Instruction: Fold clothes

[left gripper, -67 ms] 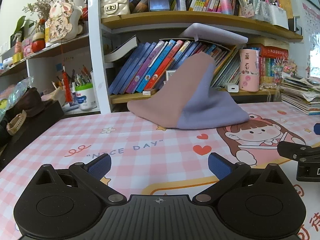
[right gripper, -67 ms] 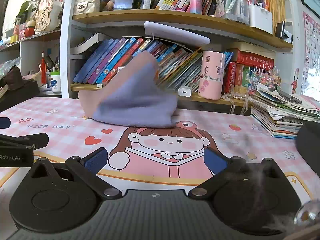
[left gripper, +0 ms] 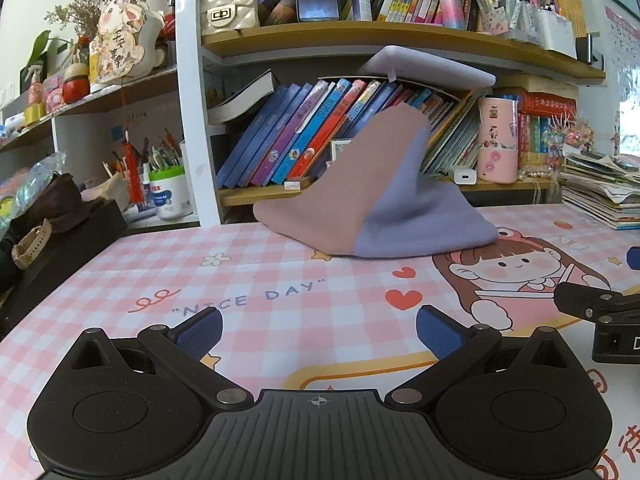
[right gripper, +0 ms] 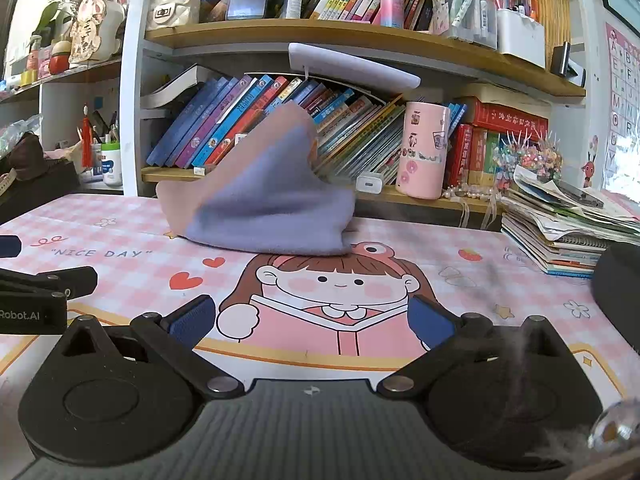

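A pink and lilac cloth [left gripper: 372, 204] lies at the far side of the pink checked desk mat [left gripper: 248, 280], one part propped up against the books; it also shows in the right wrist view [right gripper: 264, 208]. My left gripper [left gripper: 318, 330] is open and empty, low over the mat, well short of the cloth. My right gripper [right gripper: 312, 320] is open and empty, also short of the cloth. The right gripper's finger shows at the right edge of the left wrist view [left gripper: 592, 304]; the left gripper's finger shows at the left edge of the right wrist view [right gripper: 48, 280].
A bookshelf [left gripper: 360, 36] full of books stands right behind the cloth. A pink cup [right gripper: 424, 148] and a white charger [right gripper: 370, 184] sit on its lower shelf. A stack of booklets [right gripper: 568, 236] lies at the right. A dark box [left gripper: 60, 248] with a watch stands at the left.
The cloth's raised tip has sunk slightly and looks blurred in the right wrist view. Both grippers stay open and in place.
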Demonstrator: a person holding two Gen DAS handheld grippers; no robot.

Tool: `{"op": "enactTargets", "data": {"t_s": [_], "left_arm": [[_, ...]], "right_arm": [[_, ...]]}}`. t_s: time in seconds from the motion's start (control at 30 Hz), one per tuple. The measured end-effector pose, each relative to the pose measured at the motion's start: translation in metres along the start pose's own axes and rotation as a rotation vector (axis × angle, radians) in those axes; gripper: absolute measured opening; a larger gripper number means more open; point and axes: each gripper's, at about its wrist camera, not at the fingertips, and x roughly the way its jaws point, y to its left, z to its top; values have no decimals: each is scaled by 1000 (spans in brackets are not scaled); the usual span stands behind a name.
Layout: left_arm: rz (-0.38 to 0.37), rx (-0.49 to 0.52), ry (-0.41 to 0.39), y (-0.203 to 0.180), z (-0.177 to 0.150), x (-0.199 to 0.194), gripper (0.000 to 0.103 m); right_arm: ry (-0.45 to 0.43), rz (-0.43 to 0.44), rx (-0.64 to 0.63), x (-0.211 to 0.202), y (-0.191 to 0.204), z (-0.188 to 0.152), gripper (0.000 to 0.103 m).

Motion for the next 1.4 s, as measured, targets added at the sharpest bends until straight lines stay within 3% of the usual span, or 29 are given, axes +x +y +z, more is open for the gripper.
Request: {"op": "enactTargets", "data": {"t_s": [1.4], "left_arm": [[3,-17,-2,2,-1,-1,103]], "right_arm": [[4,1,-2,2,0,0,103]]}}
